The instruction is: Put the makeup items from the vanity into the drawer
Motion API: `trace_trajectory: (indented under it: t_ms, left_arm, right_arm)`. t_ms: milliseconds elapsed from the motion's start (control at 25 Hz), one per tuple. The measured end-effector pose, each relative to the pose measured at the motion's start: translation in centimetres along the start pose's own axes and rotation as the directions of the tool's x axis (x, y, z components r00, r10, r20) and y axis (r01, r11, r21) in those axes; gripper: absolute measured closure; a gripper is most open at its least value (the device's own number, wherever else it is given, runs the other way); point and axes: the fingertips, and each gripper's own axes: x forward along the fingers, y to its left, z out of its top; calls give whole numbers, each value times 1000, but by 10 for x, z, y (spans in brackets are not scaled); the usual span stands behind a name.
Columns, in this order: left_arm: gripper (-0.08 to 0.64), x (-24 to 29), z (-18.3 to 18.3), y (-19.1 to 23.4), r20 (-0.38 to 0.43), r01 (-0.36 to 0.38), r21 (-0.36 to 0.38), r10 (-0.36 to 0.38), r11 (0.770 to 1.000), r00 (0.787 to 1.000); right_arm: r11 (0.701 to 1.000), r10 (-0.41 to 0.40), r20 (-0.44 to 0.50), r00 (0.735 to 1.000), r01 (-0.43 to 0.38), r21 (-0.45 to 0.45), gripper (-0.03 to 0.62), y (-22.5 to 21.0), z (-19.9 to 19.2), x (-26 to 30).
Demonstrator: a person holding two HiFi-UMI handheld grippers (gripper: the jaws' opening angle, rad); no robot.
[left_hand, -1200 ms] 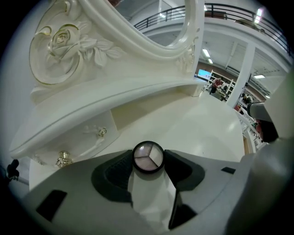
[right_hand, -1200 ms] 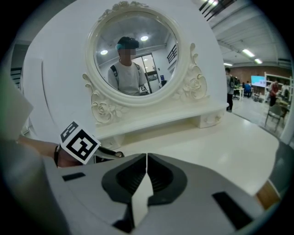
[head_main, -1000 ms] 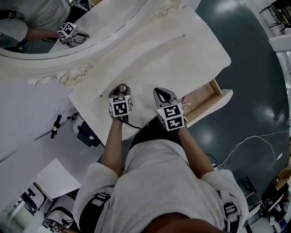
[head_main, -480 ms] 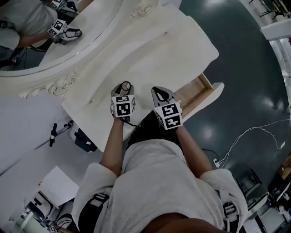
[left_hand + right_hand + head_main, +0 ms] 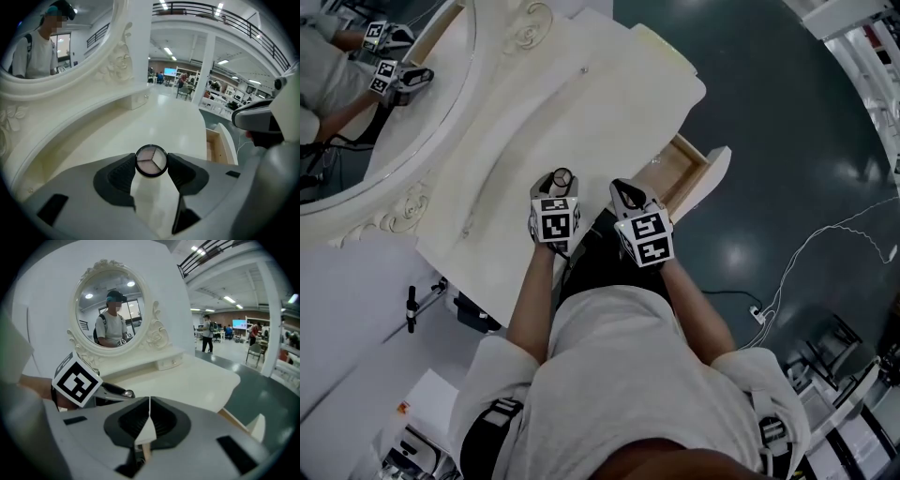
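Left tool [image 5: 561,185] first, from the head view: it's clamped on a small round compact [image 5: 562,178], held over the white table [image 5: 581,103] near its front edge. The right tool [image 5: 625,194] sits just beside it. Off past its right the drawer [image 5: 712,178] stands pulled out, wooden inside showing. Up at top left is the curve of the mirror [image 5: 356,122], with both tools reflected in it. The person's arms [image 5: 534,300] reach in from below.

Over to the left gripper view: there's the compact [image 5: 151,161], dead centre, with a black rim and three pale wedges of powder. It's pinched at its sides by the two dark pads [image 5: 117,176] and held up above the tabletop. The open drawer [image 5: 213,145] lies off to the right, and the right tool's grey body fills the right edge.

Right gripper view now: the right tool [image 5: 149,418] is clenched, jaws pressed together with only a hairline seam between them. Whether anything thin is nipped there, I can't tell. The left tool [image 5: 123,393] shows at the left, marker cube and all. The oval mirror [image 5: 110,310] ahead reflects the person, and the drawer's corner [image 5: 257,425] pokes out at lower right.
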Motion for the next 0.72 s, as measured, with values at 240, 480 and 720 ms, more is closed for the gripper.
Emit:
trace_trajectory:
  t_ms: [240,480,720]
  left_arm:
    - [339,11,17,-49,1,55,68,-56,996,998]
    - [339,21,33,-93,-5,109,123,-110,986,994]
    - [339,30,44,-142,-12,180,173,-181,968,983]
  right_arm:
    - [997,-61,9,998,61,47,574,-36,-10,-26]
    - [990,-114,19,993,111,91,574,-68,-19,-49]
    - [978,-164,19,986,160,136,574,-97,-28,-68]
